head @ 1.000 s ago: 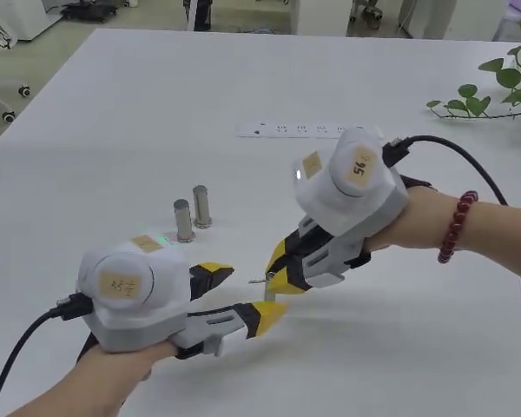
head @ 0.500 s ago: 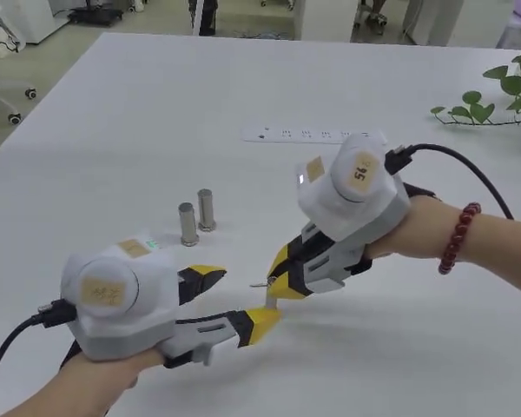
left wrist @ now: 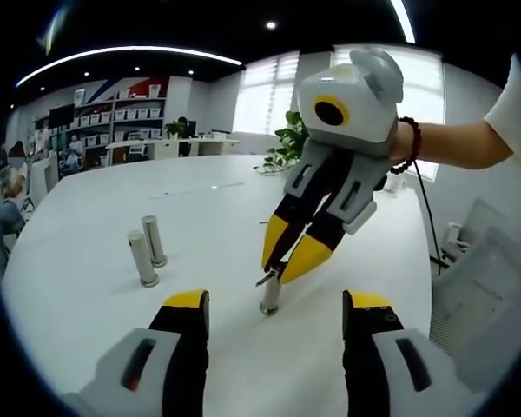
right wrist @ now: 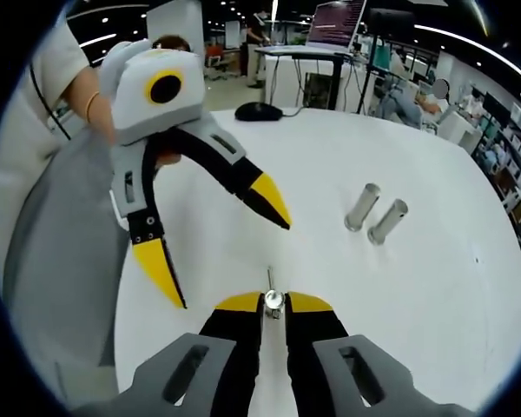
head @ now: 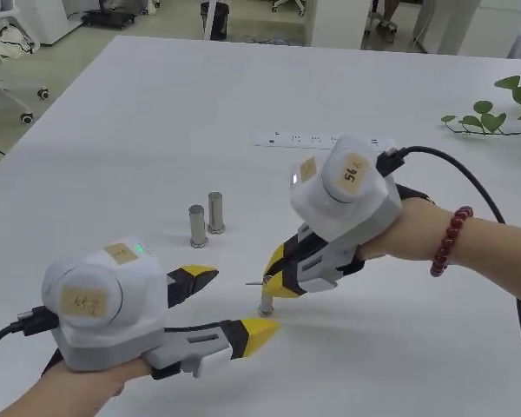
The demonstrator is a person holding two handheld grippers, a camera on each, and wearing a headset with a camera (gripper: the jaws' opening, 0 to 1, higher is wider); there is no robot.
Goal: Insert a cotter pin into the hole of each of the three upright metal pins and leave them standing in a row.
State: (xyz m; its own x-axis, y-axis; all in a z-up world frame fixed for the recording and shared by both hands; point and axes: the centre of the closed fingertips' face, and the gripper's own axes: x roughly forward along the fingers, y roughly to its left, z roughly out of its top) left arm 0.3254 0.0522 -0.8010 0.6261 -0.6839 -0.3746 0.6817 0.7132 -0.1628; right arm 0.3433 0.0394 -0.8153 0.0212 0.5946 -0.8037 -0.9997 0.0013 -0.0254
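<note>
Right tool (head: 274, 281) tight on a cotter pin (head: 255, 281) at one metal pin (head: 266, 306); left tool (head: 243, 300) wide open.

The bench (head: 113, 130) has a white, smooth, matt top with only soft reflections. The power strip (head: 317, 140) on it is white plastic. Nearer than the power strip, the pair of metal pins (head: 198, 226) and the third metal pin (head: 266, 304) look like dull grey metal with a satin finish. The cotter pin (head: 254, 281) is thin, brighter metal wire. The left gripper (head: 240, 301) and right gripper (head: 276, 276) have pale matt plastic shells, each with a tan paper-like label (head: 353, 172). Their fingers (head: 256, 328) are black plastic with yellow tips and a faint sheen. The cable (head: 425, 148) by the power strip is matt black, and the bracelet (head: 449, 241) is glossy dark red beads.
</note>
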